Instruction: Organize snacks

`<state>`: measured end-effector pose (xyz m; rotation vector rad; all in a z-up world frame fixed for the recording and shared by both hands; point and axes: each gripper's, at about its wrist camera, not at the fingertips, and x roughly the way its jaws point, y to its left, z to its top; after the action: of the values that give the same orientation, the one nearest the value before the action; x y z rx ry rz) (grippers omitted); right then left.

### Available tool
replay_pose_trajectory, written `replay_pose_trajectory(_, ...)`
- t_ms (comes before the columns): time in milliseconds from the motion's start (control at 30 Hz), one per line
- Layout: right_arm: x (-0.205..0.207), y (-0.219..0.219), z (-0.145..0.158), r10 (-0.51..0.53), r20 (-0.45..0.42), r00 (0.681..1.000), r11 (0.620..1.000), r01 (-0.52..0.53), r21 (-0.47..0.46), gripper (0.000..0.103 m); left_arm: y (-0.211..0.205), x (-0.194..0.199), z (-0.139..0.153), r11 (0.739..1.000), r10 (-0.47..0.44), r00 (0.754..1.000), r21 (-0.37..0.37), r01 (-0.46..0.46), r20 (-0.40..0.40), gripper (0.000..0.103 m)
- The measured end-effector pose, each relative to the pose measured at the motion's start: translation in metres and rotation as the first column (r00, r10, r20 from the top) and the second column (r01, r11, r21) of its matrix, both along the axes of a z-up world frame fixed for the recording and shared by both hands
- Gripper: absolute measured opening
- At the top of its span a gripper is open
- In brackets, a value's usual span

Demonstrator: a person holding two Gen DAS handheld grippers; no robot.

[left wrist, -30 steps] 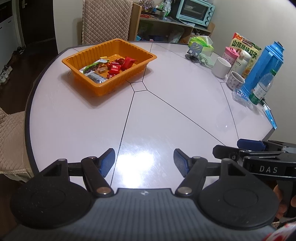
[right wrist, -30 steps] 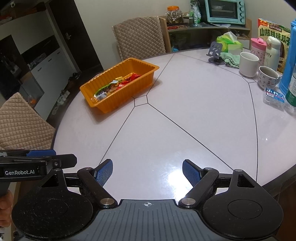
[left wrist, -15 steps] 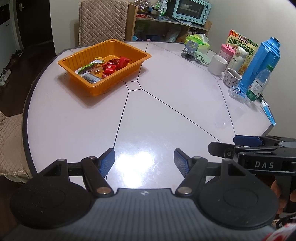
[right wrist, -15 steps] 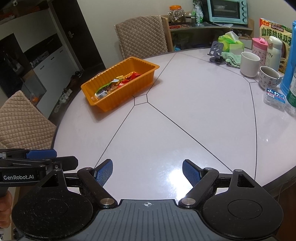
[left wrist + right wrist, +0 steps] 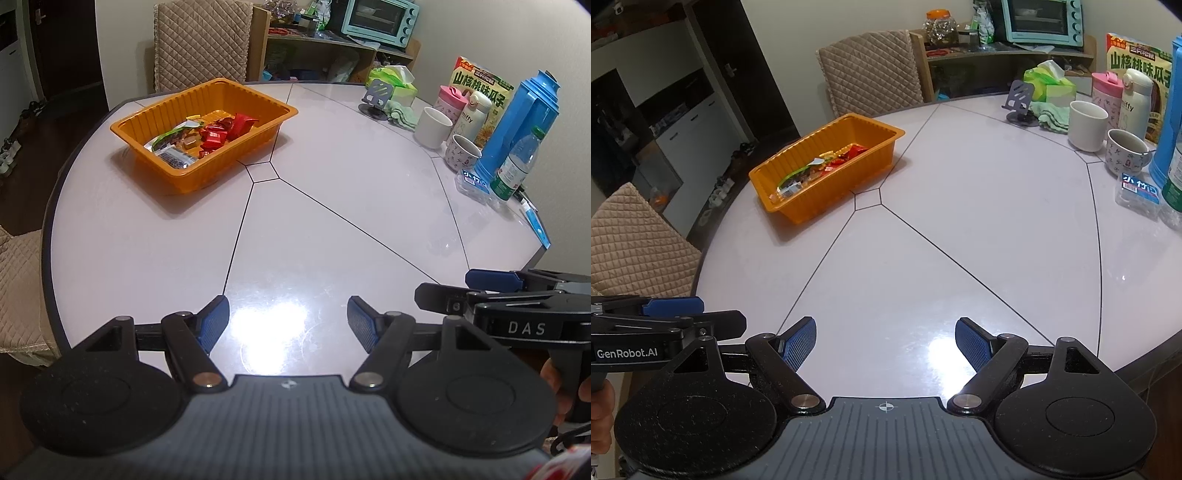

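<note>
Both the left gripper (image 5: pixel 288 323) and right gripper (image 5: pixel 885 343) were spread and empty, well short of the orange tray (image 5: pixel 192 177); mugs (image 5: pixel 463 151) stood far right of it, nothing between.

Tray (image 5: pixel 192 177) sits on surface (image 5: pixel 332 229) far left of centre, snacks (image 5: pixel 207 136) inside it. Chair (image 5: pixel 201 40) behind tray. Mugs (image 5: pixel 434 127), flasks, bottle (image 5: pixel 517 166) line surface's right edge. Your left tongs (image 5: pixel 288 325) and right tongs (image 5: pixel 884 345) over near edge, side by side, nothing between either pair.

Left tongs (image 5: pixel 288 325) pulled back slightly from the orange tray (image 5: pixel 236 162); more worktop (image 5: pixel 332 206) edge in view.
</note>
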<state>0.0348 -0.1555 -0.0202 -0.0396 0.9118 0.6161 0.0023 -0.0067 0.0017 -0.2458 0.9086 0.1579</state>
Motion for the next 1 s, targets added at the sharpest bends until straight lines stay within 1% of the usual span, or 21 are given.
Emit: replay_pose_trajectory(1000,0.0007,-0.0035,0.0013,-0.009,0.002,1.000,1.000,0.009,0.004,0.082,-0.0015,0.0016,0.0001,1.000,-0.004,1.000,0.000,0.004,0.008,0.068)
